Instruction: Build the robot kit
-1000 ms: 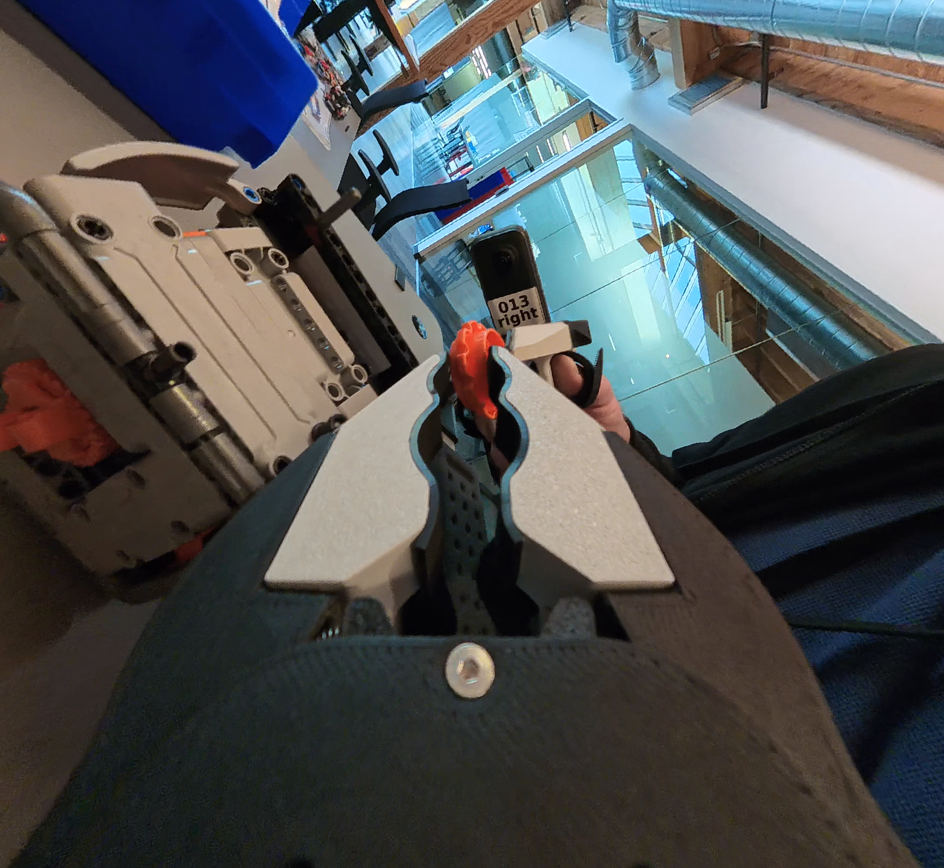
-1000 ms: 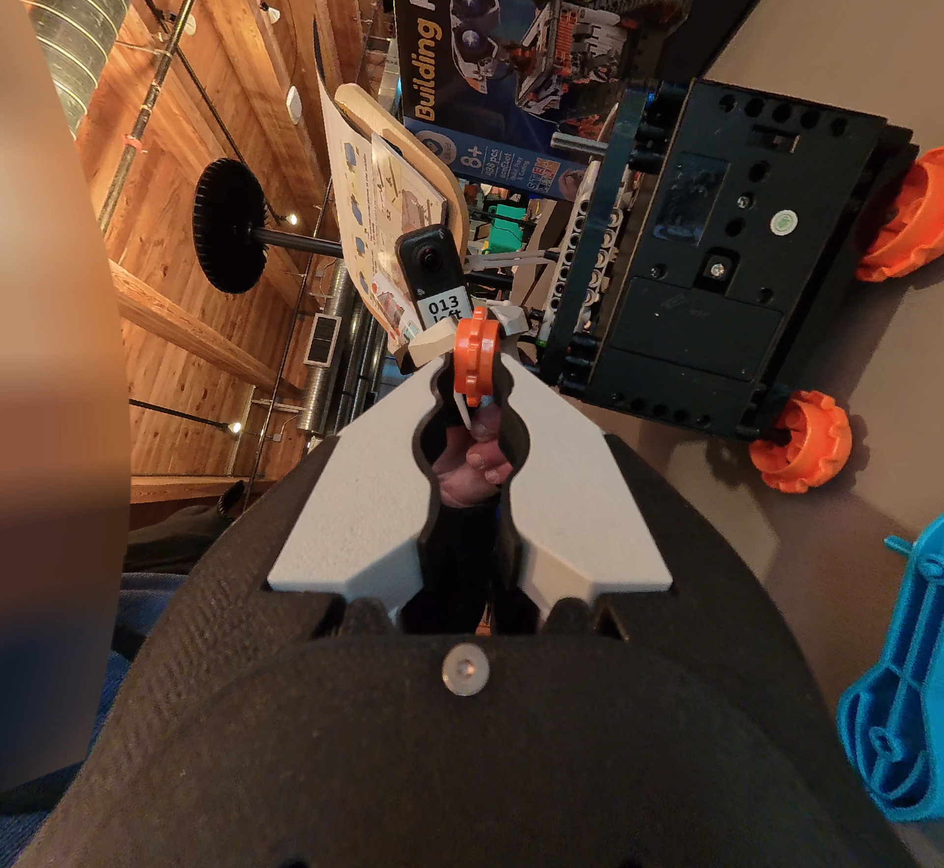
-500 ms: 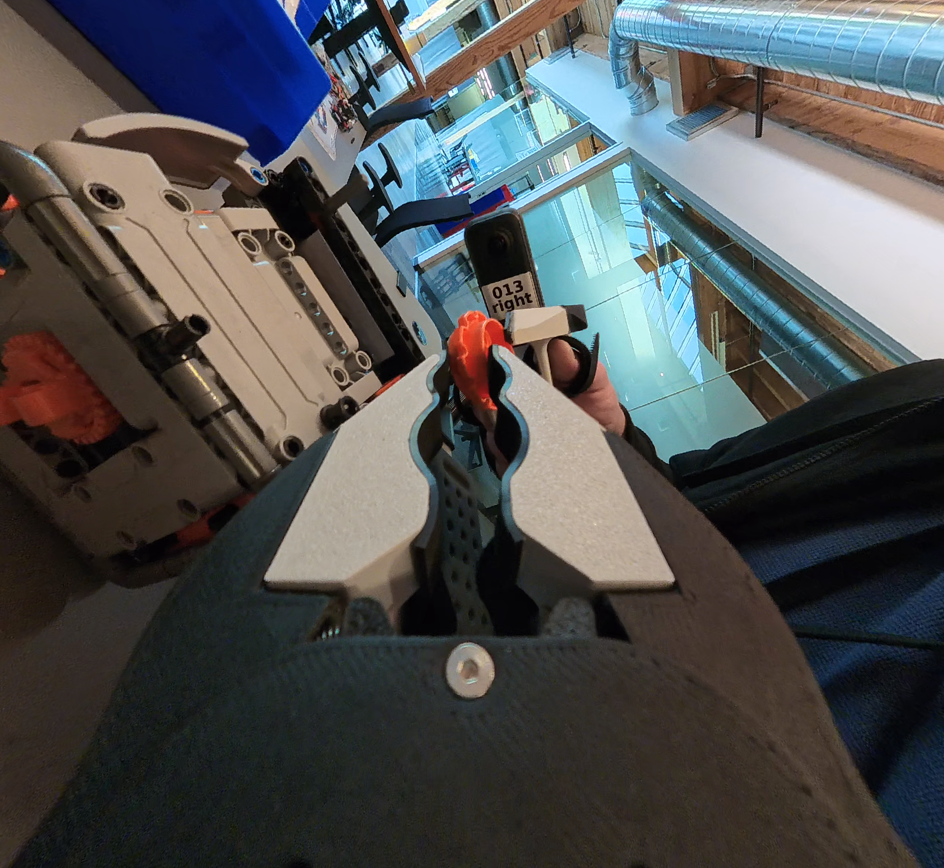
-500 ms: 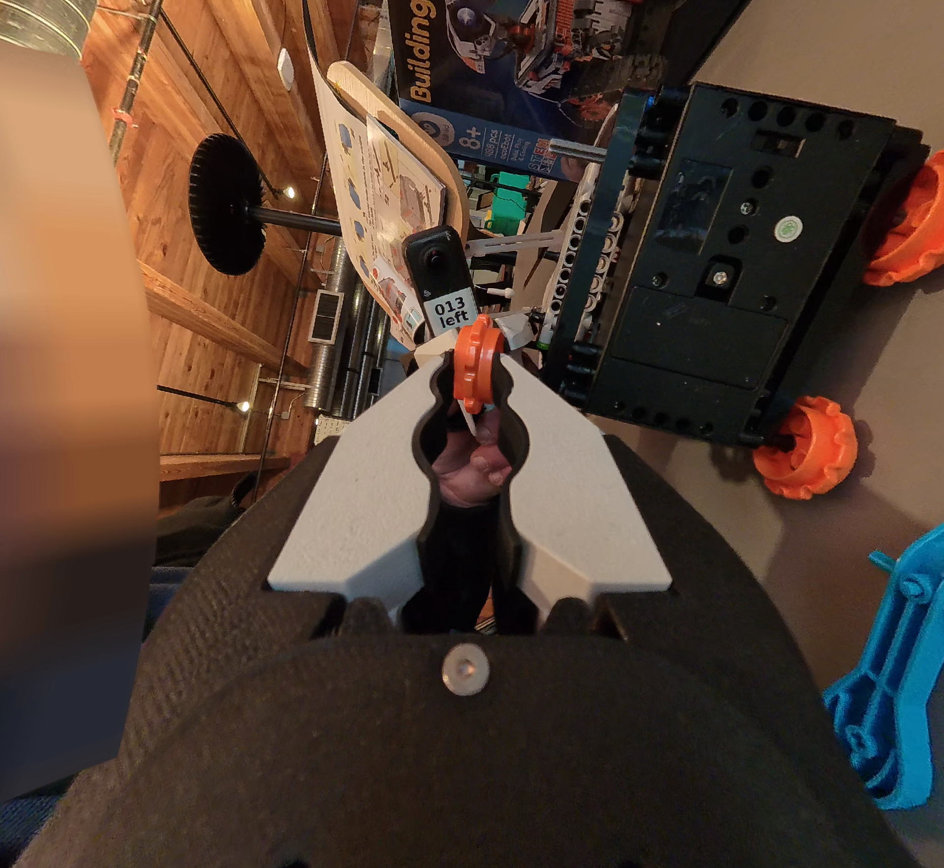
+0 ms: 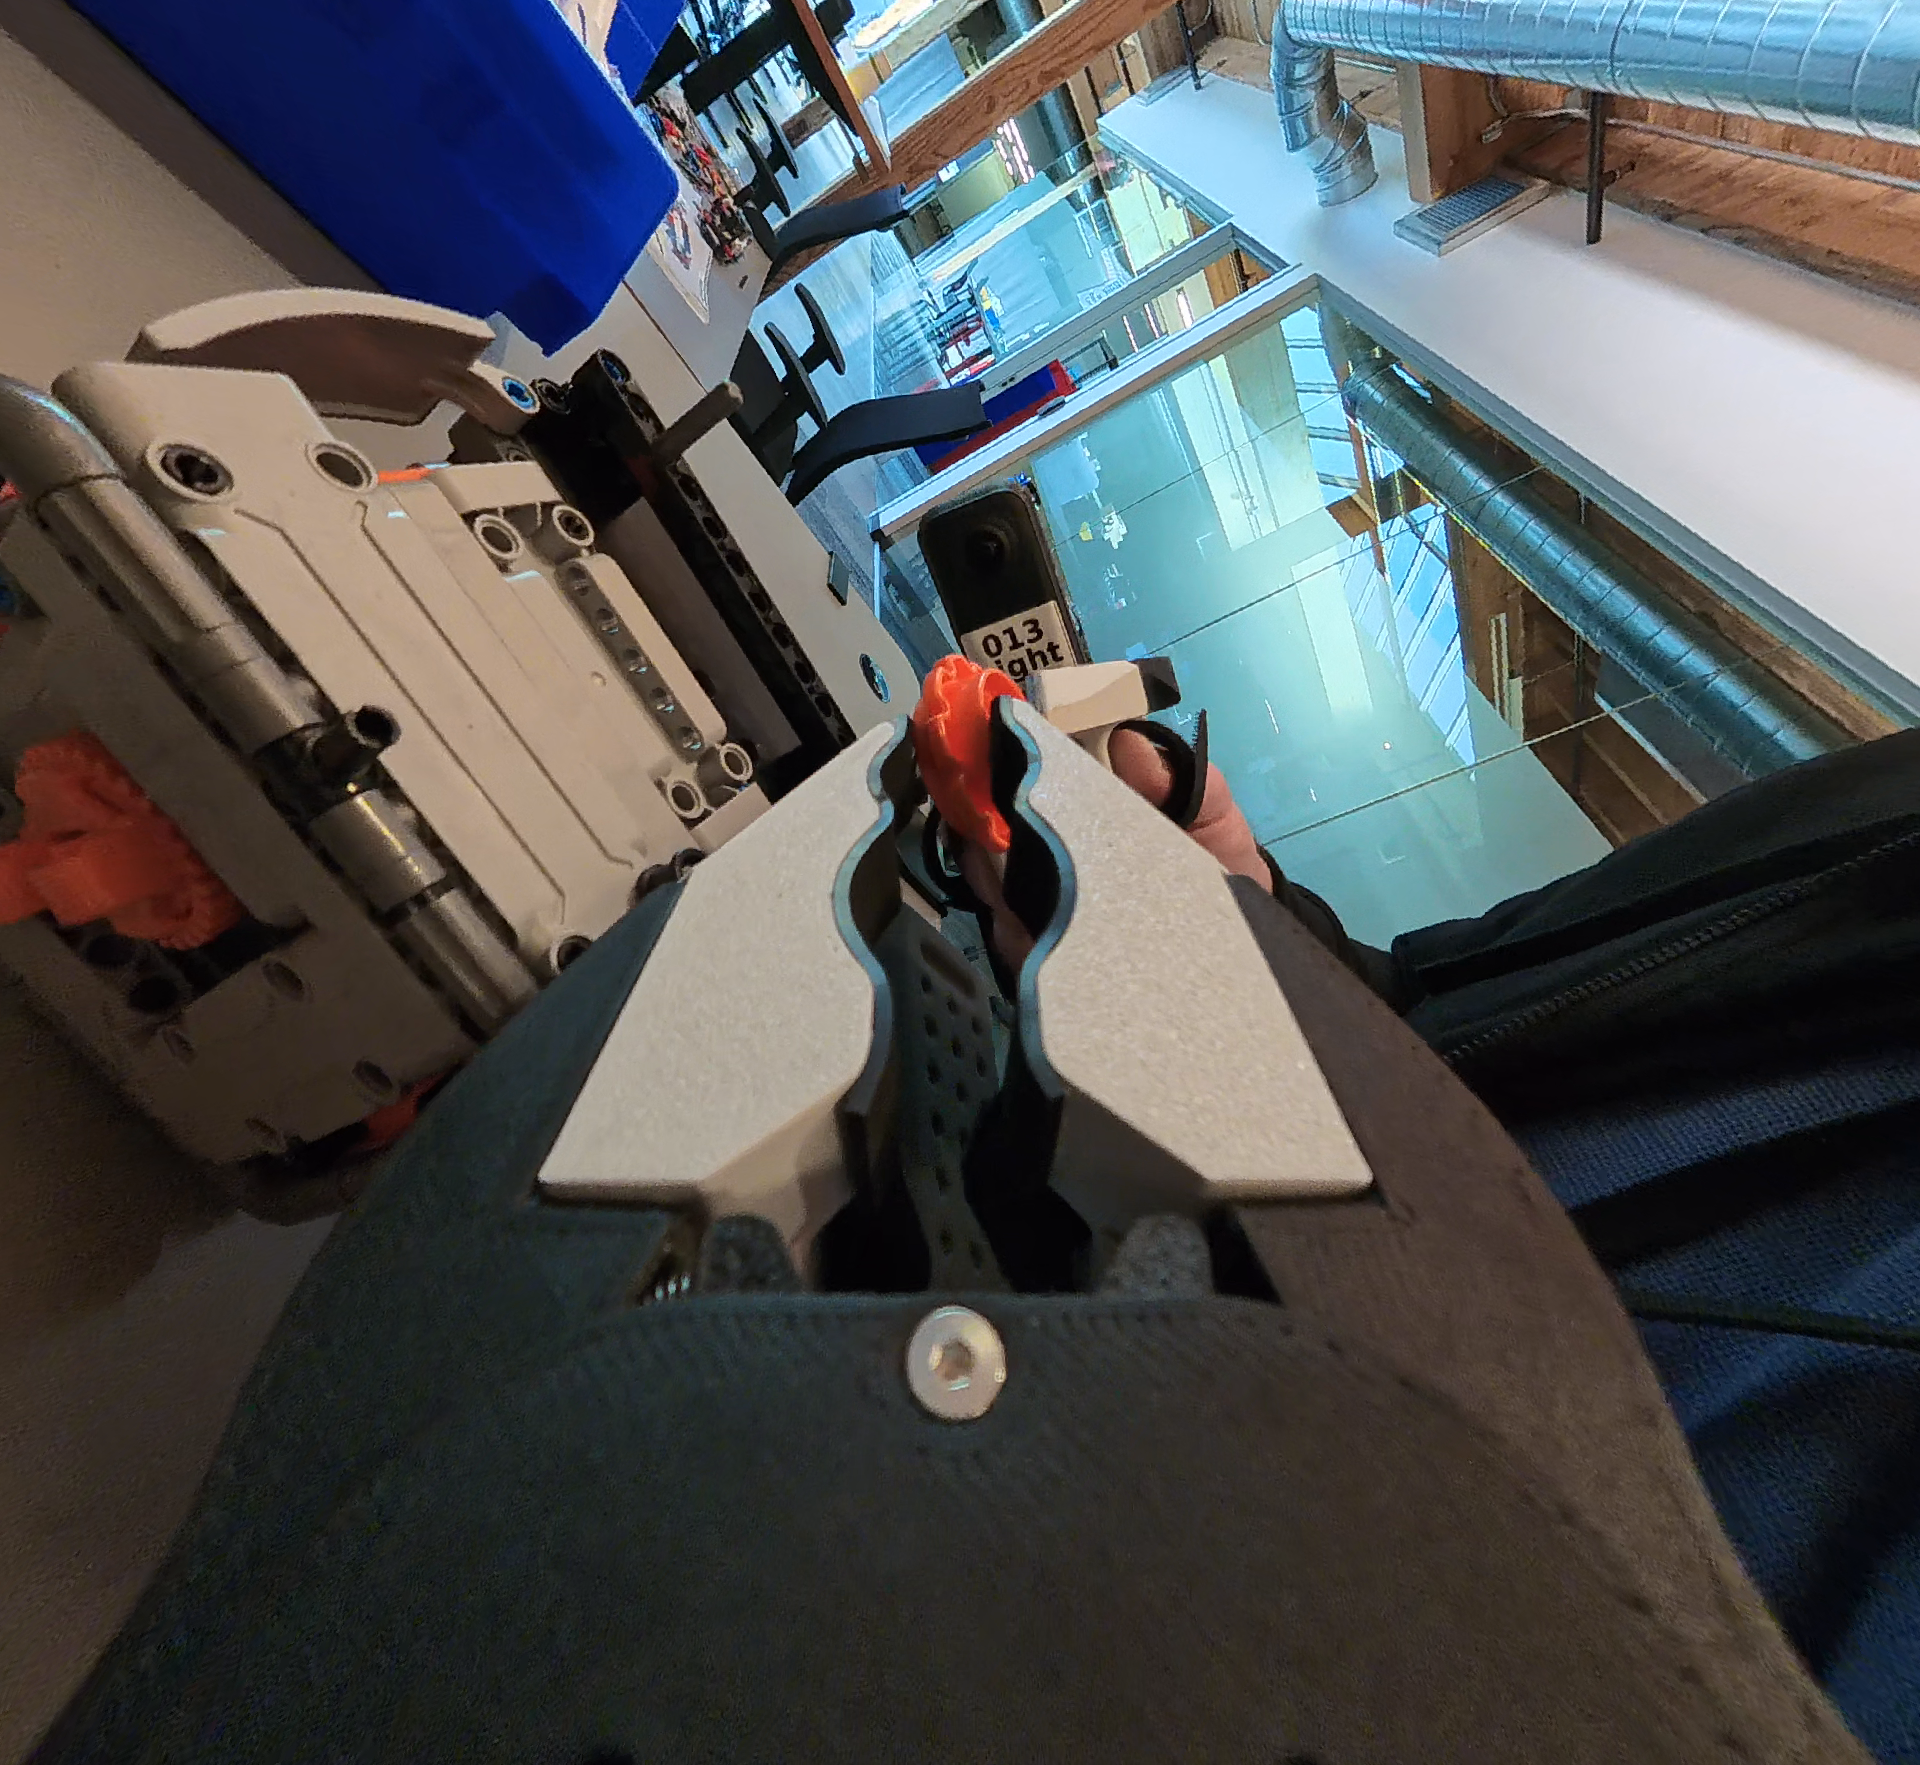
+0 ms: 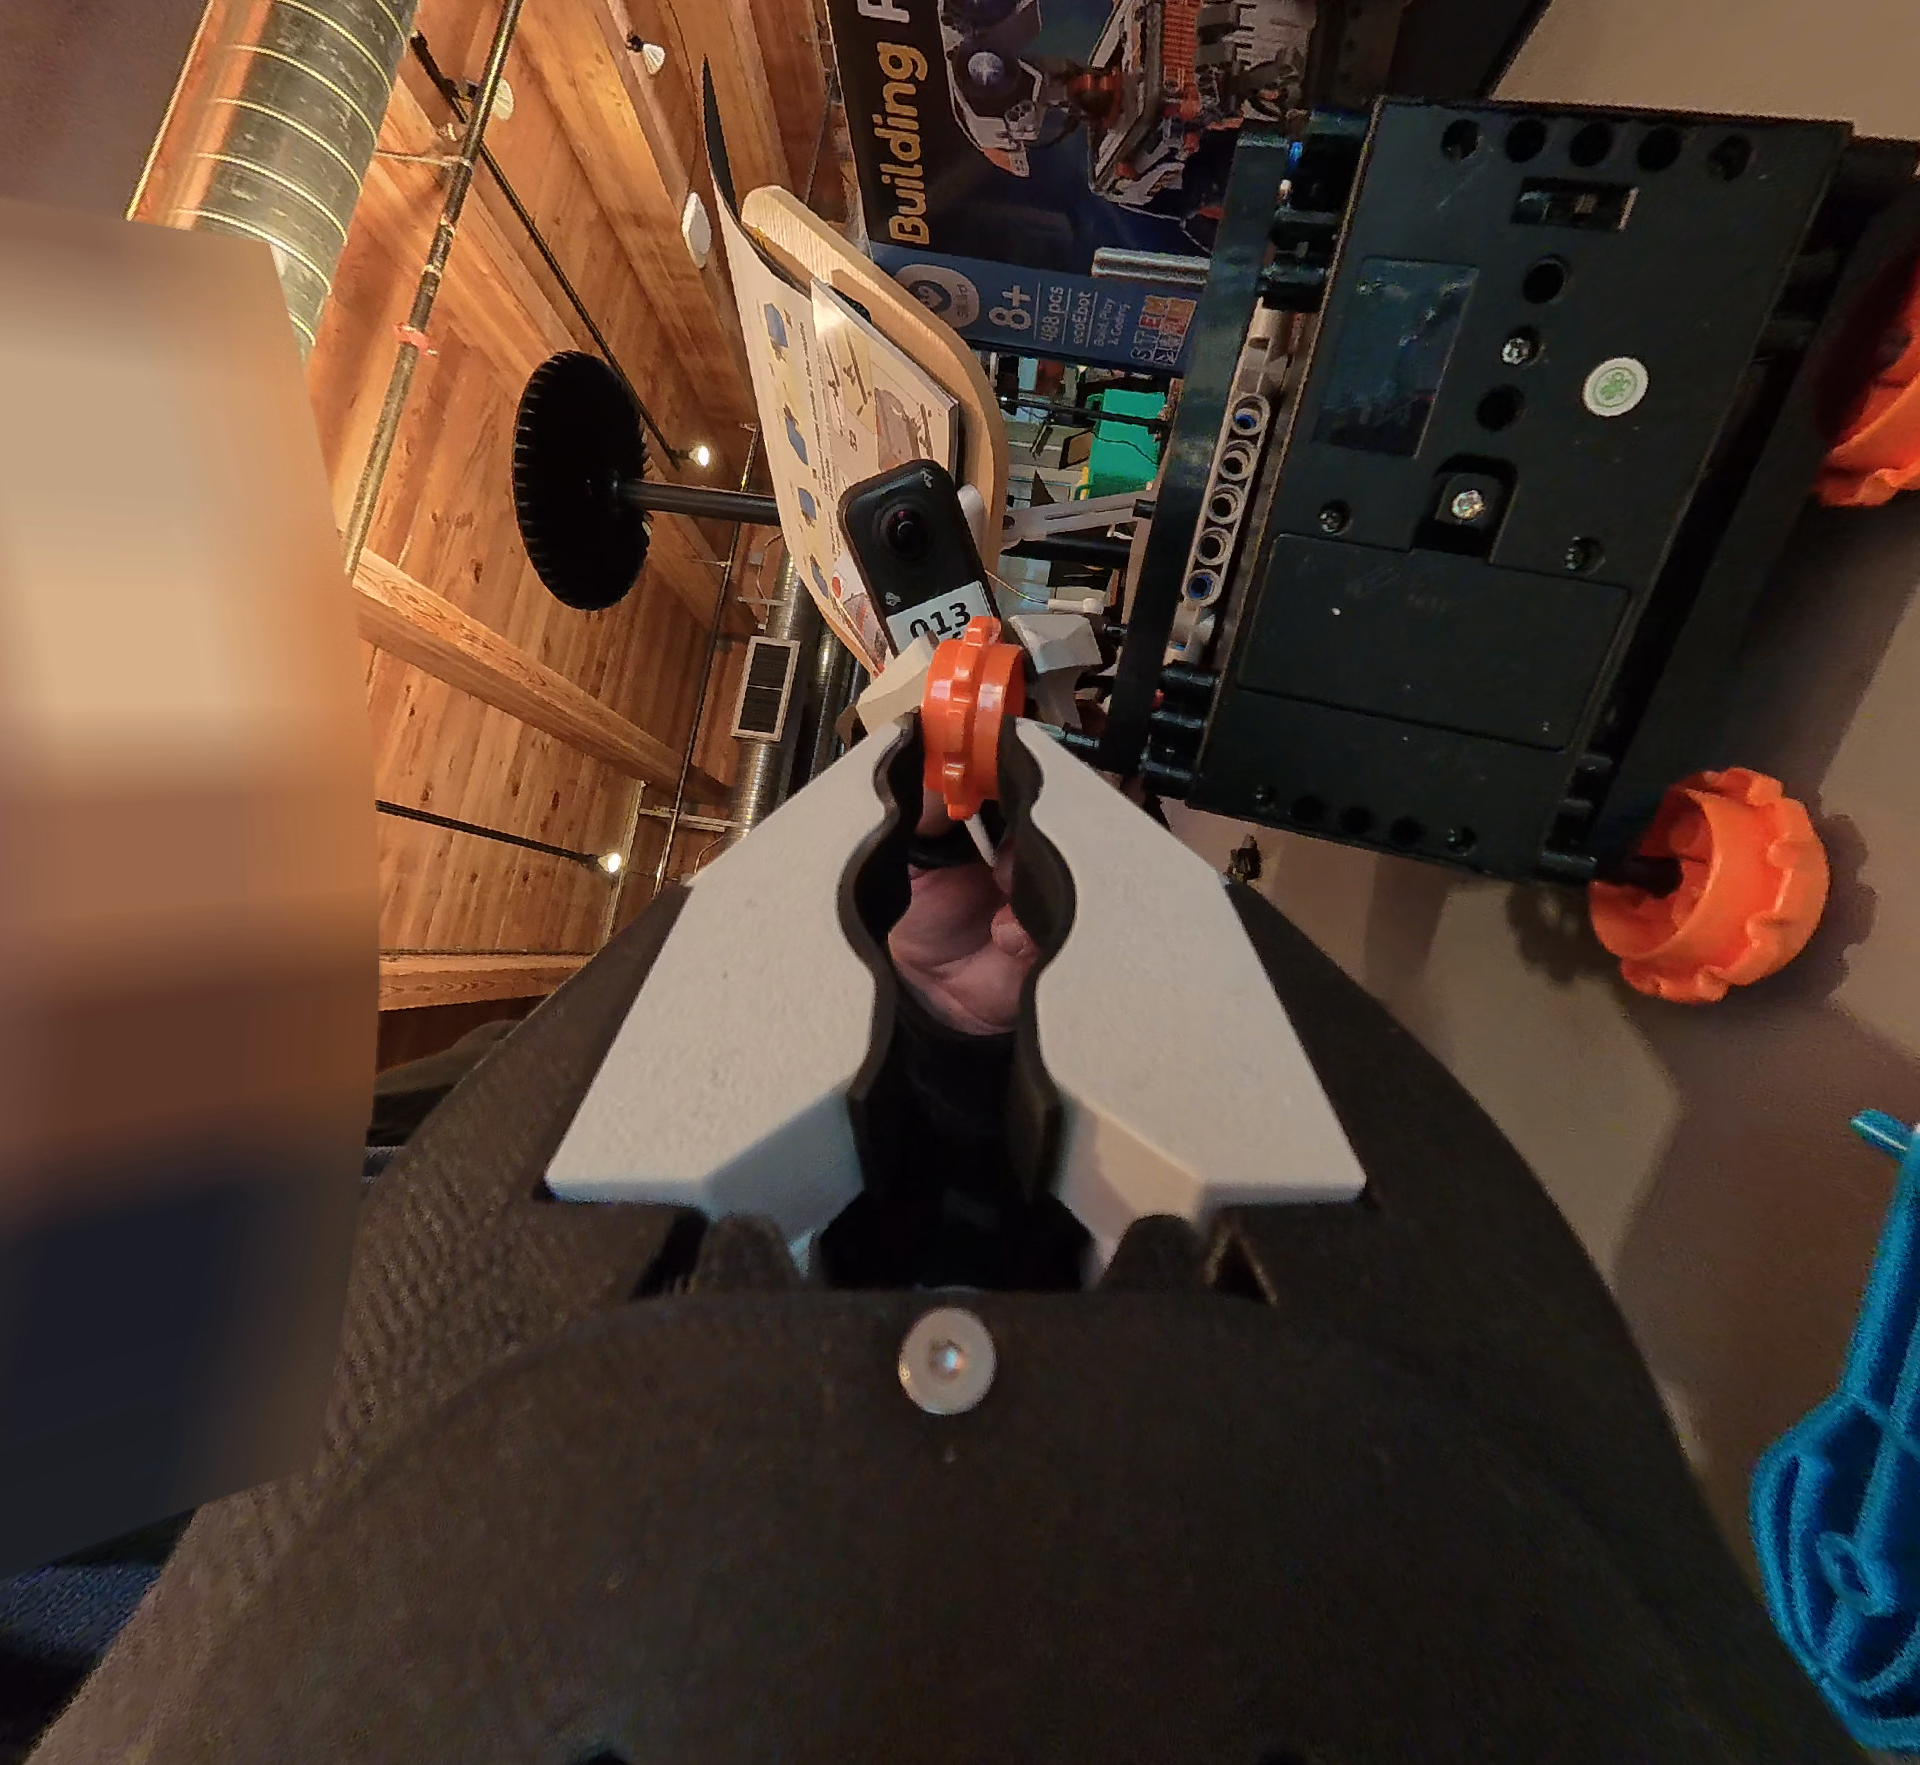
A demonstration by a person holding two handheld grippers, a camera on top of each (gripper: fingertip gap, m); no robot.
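A small orange toothed wheel (image 5: 961,765) sits between the tips of my left gripper (image 5: 951,744), which is shut on it. In the right wrist view the same wheel (image 6: 971,723) is pinched at the tips of my right gripper (image 6: 966,749), also shut. The two grippers face each other, tip to tip, above the table. The left gripper's white fingertips (image 6: 1055,650) show on either side of the wheel. A grey and black brick-built vehicle (image 5: 343,676) lies just left of the left gripper. Its black underside (image 6: 1455,520) carries an orange wheel (image 6: 1704,884).
A blue bin (image 5: 343,53) stands behind the vehicle on the pale table (image 5: 104,1403). A printed kit box (image 6: 1143,1) and instruction sheets on a wooden board (image 6: 862,365) stand beyond. A blue plastic part (image 6: 1839,1466) lies at the lower right. A hand (image 6: 956,967) holds the facing gripper. Both grippers' tips are close together, under 4 cm apart.
Both grippers have stayed shut on the orange wheel and shifted slightly together. The wheel now shows more of its face in the right wrist view. The vehicle has not moved on the table.
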